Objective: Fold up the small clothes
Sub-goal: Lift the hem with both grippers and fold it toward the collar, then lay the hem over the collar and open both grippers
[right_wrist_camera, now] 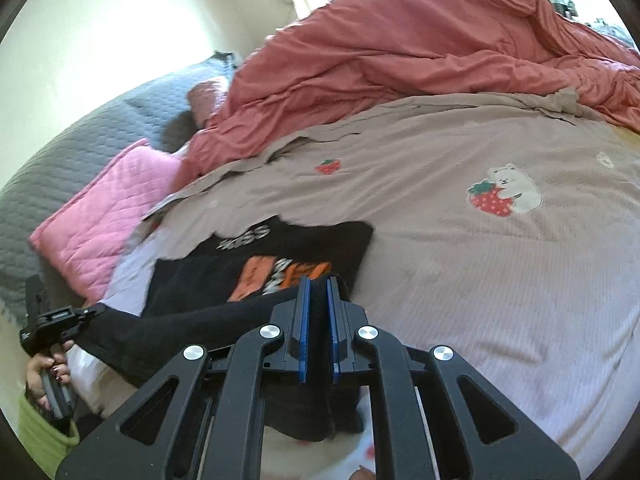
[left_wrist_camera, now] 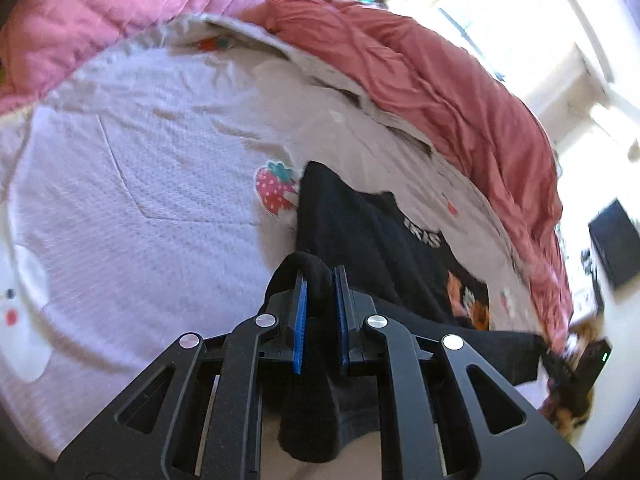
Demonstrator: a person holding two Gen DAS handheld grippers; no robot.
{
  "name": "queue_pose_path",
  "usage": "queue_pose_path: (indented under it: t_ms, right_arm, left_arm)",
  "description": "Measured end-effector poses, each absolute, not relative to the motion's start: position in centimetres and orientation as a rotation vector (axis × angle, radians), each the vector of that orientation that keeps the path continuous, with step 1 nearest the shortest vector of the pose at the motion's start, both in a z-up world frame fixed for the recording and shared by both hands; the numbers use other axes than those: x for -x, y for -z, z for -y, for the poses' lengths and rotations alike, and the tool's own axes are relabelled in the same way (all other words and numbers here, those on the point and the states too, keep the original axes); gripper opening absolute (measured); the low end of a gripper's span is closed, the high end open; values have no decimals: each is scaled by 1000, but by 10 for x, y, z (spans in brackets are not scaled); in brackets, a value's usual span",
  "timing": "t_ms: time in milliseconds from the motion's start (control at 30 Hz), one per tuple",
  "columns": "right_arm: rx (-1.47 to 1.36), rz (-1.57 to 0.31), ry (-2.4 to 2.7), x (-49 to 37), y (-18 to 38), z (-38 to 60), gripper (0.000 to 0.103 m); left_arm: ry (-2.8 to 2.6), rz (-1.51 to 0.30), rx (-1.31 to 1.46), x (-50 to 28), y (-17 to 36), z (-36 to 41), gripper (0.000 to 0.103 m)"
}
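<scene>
A small black garment (left_wrist_camera: 360,232) with white lettering and an orange print lies partly on the bedspread, its near edge lifted. My left gripper (left_wrist_camera: 319,276) is shut on a bunched fold of its black cloth. In the right wrist view the same black garment (right_wrist_camera: 256,264) stretches from the bed toward me. My right gripper (right_wrist_camera: 318,284) is shut on its near edge. The other gripper (right_wrist_camera: 56,320), held by a hand (right_wrist_camera: 44,368), pinches the garment's left corner. Both held edges hang above the bed.
The bedspread (right_wrist_camera: 480,280) is pale lilac with strawberry and bear patches. A crumpled red duvet (right_wrist_camera: 420,48) is heaped along the far side. A pink quilted pillow (right_wrist_camera: 108,204) and a grey quilt (right_wrist_camera: 80,140) lie at the left. A bright window (left_wrist_camera: 500,28) is beyond.
</scene>
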State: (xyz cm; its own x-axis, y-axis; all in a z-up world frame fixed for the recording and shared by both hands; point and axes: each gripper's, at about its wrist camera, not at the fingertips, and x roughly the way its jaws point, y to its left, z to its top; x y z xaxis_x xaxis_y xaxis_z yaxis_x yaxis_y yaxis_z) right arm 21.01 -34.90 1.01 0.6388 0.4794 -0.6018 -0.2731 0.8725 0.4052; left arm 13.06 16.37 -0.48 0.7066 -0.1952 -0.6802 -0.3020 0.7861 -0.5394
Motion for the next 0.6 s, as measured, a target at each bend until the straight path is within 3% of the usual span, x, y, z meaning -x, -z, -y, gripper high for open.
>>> queue_pose_path:
  t_ms: [233, 300, 400, 467, 600]
  right_arm:
    - [-253, -874, -356, -236, 28, 338, 9]
    - [-247, -877, -321, -235, 33, 341, 26]
    - [-238, -828, -303, -225, 25, 346, 34]
    - [-178, -755, -315, -209, 10, 344, 35]
    - [-22, -670, -443, -177, -10, 317, 53]
  left_arm:
    - [-111, -744, 769, -141, 44, -173, 7]
    - [-95, -711, 764, -135, 44, -173, 9]
    - [-114, -637, 703, -121, 29, -175, 37]
    - [-103, -571, 683, -110, 15, -175, 40]
    - [-114, -511, 582, -90, -4, -158, 42]
